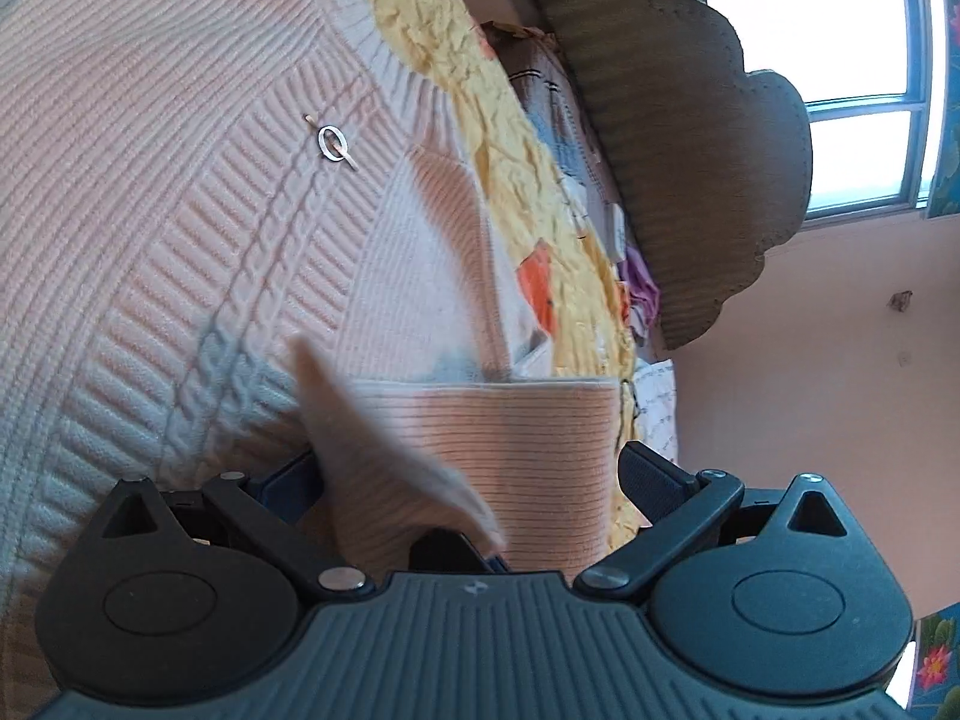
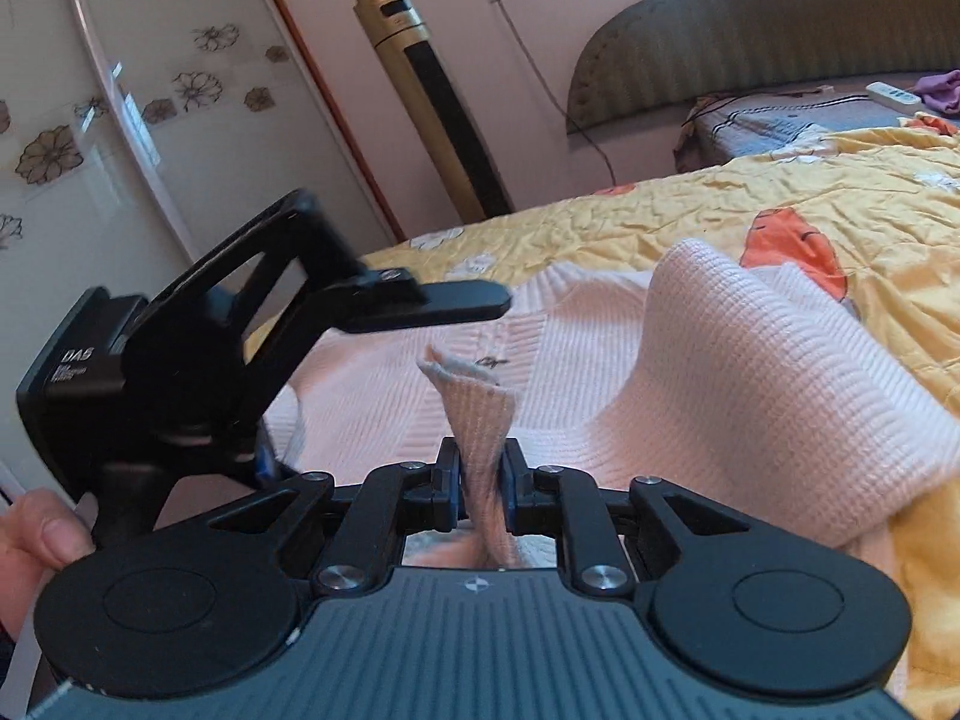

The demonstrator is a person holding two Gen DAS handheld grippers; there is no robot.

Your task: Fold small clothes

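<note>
The pink knit sweater [image 2: 384, 396] lies spread on the bed's yellow quilt [image 2: 630, 210], its collar toward the headboard [image 2: 750, 42]; the right gripper [image 2: 483, 480] has its jaws clamped on a ribbed cuff that stands upright between them; the left gripper [image 1: 468, 480] holds its jaws wide apart, sweater fabric lying loose between them.

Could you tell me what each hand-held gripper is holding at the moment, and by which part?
The right hand-held gripper pinches the pink sweater by a bunched ribbed edge. The left hand-held gripper stands open, clamping nothing.
</note>
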